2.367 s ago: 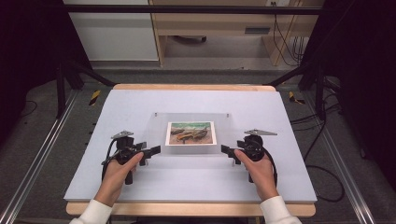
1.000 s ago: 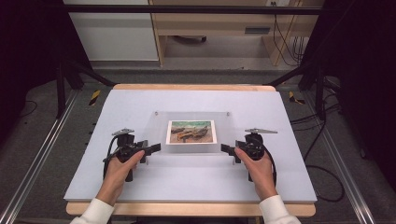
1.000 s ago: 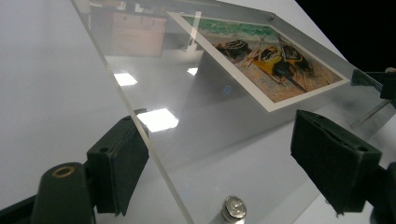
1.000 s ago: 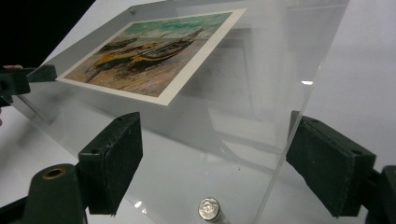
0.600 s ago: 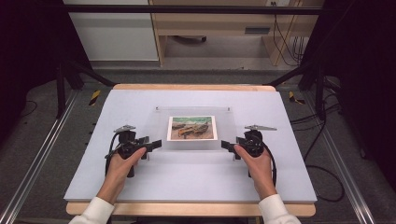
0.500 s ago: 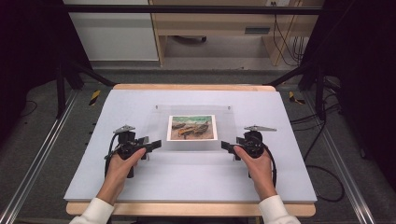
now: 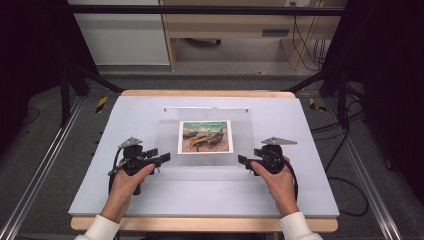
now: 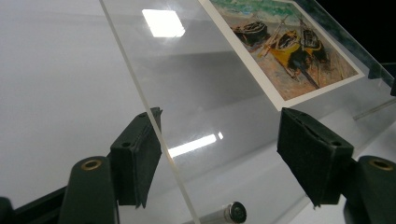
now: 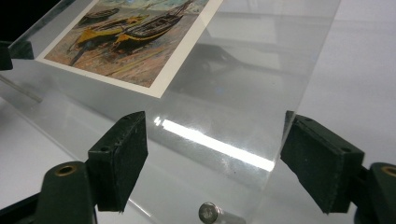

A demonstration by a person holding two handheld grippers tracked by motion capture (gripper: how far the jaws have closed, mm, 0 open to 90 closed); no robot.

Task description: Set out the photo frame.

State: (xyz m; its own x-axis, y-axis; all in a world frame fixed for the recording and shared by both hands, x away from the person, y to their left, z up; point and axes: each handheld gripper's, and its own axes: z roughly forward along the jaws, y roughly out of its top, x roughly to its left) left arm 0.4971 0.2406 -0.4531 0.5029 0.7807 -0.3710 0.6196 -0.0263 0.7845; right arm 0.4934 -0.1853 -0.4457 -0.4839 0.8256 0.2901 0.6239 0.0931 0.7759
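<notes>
A clear acrylic sheet (image 7: 167,135) lies on the white table mat (image 7: 125,195) with a print of beached boats (image 7: 205,136) at its middle. My left gripper (image 7: 159,156) sits at the sheet's near left corner and my right gripper (image 7: 246,162) at its near right corner. In the left gripper view the sheet's edge (image 8: 140,107) runs past the left pad, and the left gripper (image 8: 219,154) is open. In the right gripper view the sheet (image 9: 261,60) lies between the wide pads of the right gripper (image 9: 215,154). Both pairs of jaws have just been closing, and neither presses on the sheet.
A small metal pin (image 8: 233,212) sits under the sheet's corner near each gripper, the other pin (image 9: 208,211) in the right gripper view. Yellow-black markers (image 7: 101,104) lie on the floor beside the table. Cables (image 7: 345,190) hang at the right, and dark frame legs stand on both sides.
The sheet with the print has shifted a little toward the far left. Both hands stay almost where they were, and both pairs of jaws stand slightly narrower.
</notes>
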